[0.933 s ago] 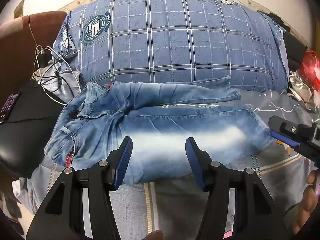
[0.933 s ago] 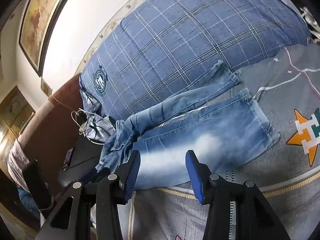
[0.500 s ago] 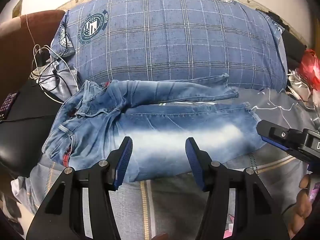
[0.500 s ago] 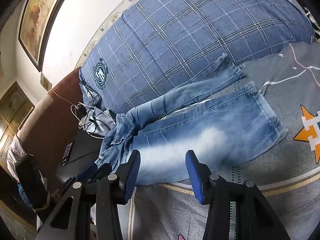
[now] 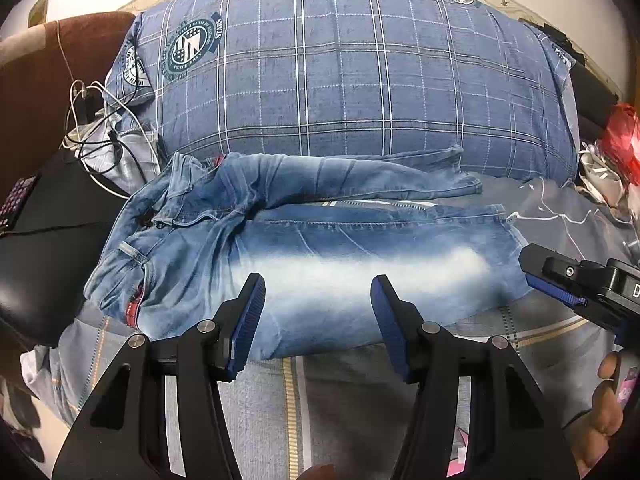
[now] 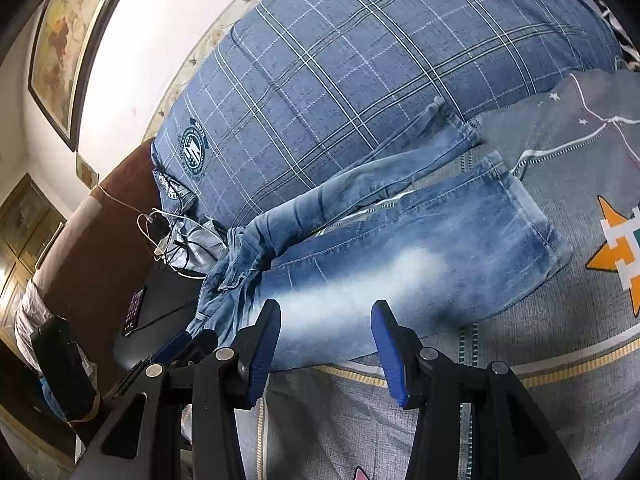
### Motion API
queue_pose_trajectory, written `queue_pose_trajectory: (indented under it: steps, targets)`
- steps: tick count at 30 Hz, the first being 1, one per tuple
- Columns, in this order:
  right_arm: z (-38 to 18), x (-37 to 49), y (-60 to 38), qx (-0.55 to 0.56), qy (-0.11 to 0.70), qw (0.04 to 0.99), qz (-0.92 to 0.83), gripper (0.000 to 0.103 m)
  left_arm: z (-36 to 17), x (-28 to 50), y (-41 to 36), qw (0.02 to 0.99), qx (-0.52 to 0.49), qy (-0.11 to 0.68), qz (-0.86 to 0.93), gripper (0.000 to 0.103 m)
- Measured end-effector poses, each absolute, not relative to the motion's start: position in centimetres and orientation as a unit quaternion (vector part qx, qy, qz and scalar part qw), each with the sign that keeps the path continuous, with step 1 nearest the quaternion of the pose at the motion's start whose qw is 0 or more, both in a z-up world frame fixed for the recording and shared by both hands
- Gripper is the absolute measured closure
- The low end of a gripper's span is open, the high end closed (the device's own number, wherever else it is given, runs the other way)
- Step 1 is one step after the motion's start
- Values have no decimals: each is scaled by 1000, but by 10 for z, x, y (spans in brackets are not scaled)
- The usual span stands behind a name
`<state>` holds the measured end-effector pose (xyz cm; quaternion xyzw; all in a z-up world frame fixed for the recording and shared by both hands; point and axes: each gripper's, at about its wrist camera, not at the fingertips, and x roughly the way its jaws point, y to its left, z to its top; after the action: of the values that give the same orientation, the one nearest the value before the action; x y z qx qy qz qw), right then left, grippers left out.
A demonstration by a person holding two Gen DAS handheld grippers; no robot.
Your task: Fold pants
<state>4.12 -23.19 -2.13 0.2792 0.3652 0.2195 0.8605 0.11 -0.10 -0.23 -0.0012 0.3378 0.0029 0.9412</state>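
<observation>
Faded blue jeans (image 5: 320,264) lie spread across the middle of the frame on a grey patterned bedspread (image 5: 360,392), waistband at left, legs running right, against a blue plaid pillow (image 5: 340,72). The left claw (image 5: 318,312) hangs released at lower centre, nothing between its blue pads. The right claw (image 6: 326,344) is likewise released and empty, hovering over the near leg.
</observation>
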Motion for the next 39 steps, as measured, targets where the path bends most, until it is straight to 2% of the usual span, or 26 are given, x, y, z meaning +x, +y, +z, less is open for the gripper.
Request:
queue_pose_trajectory:
  steps: [32, 39]
  targets:
    - [-24, 42, -233, 280, 368, 859, 218, 58, -4, 0, 1, 941, -2, 337, 5, 48]
    - [-16, 37, -225, 237, 355, 882, 202, 58, -4, 1, 3, 940, -6, 340, 6, 48]
